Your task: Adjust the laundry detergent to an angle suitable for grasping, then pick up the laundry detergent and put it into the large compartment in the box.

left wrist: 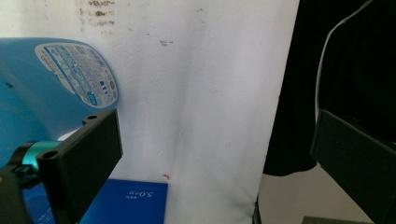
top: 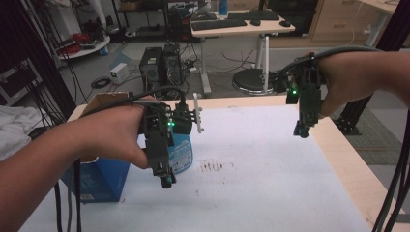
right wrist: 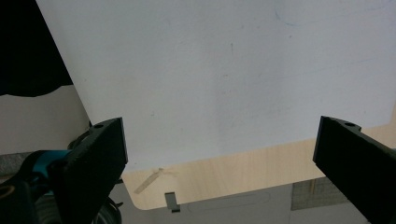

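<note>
High view: a person's two hands each hold one gripper above a white-covered tabletop (top: pixel 270 159). The left gripper (top: pixel 166 181) hangs over one light-blue bottle (top: pixel 183 152) with a printed label, which sits beside one dark-blue box (top: pixel 104 180) at the tabletop's left edge. The right gripper (top: pixel 300 130) hovers near the far right edge, well apart from both items. One patch of brown marks (top: pixel 210 166) stains the white cover.

Left gripper view: the left gripper (left wrist: pixel 215 154) has its jaws spread wide, nothing between them; the bottle (left wrist: pixel 42 93) and box (left wrist: pixel 130 200) lie at left.

Right gripper view: the right gripper (right wrist: pixel 219 154) is likewise spread wide over bare white cover and the wooden edge (right wrist: pixel 233 177).
</note>
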Demonstrator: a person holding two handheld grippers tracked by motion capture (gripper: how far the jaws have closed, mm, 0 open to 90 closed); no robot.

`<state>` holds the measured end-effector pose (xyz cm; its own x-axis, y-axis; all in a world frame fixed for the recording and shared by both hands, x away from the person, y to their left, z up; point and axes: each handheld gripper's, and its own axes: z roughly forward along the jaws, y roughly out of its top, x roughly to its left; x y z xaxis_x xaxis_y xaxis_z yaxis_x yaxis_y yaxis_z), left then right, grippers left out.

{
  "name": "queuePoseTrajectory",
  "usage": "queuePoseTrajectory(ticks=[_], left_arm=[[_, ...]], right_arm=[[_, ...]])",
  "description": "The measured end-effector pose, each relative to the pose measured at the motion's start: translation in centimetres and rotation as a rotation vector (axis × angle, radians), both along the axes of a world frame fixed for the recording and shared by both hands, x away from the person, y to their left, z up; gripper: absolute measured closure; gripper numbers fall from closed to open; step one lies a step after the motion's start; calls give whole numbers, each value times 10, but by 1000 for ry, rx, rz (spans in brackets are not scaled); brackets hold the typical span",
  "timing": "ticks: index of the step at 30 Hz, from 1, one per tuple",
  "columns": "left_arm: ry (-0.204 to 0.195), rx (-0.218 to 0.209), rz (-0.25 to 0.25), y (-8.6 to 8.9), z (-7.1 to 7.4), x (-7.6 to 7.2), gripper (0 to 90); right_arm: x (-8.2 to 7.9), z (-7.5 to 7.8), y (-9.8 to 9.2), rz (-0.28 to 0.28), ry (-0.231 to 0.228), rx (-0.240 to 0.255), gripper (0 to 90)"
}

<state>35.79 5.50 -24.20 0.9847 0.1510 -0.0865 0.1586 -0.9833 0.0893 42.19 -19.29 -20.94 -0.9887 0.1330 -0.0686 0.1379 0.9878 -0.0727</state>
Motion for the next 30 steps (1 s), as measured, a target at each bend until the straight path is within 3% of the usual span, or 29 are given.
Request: queuePoseTrajectory(ticks=[9, 23, 30], left_arm=[[-2, 12, -9, -6, 0, -5, 21], [-2, 13, 15, -3, -3, -2, 21], [0, 23, 4, -5, -3, 0, 21]], right_arm=[[-2, 1, -4, -9, -2, -8, 19], [-1, 4, -2, -12, -14, -2, 19], [1, 4, -5, -32, -24, -6, 19]])
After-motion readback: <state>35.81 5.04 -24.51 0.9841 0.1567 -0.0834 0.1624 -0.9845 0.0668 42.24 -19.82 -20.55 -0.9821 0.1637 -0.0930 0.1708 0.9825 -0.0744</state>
